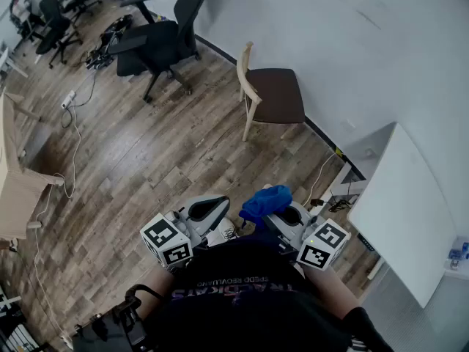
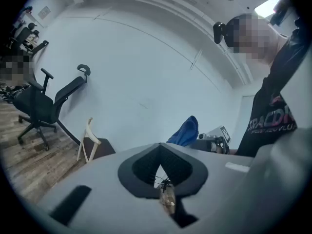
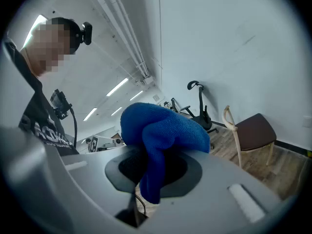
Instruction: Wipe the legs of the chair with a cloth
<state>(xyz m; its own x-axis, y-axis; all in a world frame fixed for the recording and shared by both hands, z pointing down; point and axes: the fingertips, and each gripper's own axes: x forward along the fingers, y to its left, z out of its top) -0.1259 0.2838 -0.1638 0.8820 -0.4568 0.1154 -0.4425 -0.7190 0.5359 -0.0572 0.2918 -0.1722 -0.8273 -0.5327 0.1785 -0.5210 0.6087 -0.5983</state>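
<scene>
Blue cloth (image 3: 161, 130) nearest of all, pinched in the right gripper (image 3: 157, 168), jaws closed on it, bunched over their tops with one fold hanging down between. Just beside, at the left, the left gripper (image 2: 161, 173), jaws together on nothing. Both held close against the body, above the wooden floor (image 1: 146, 167), touching no furniture. Well ahead, against the white wall (image 1: 352, 42), the pale wooden chair (image 1: 272, 94) with its brown seat, side-on, back at the left. Lies almost straight out from the cloth-holding jaws, a little nearer that side than the left. Its legs (image 1: 248, 127) upright, long axis floor to seat, so probably calls for walking forward, stooping, and running the cloth up and down along each. Farther off toward the left, a black office chair (image 1: 157, 42), no part of the job.
</scene>
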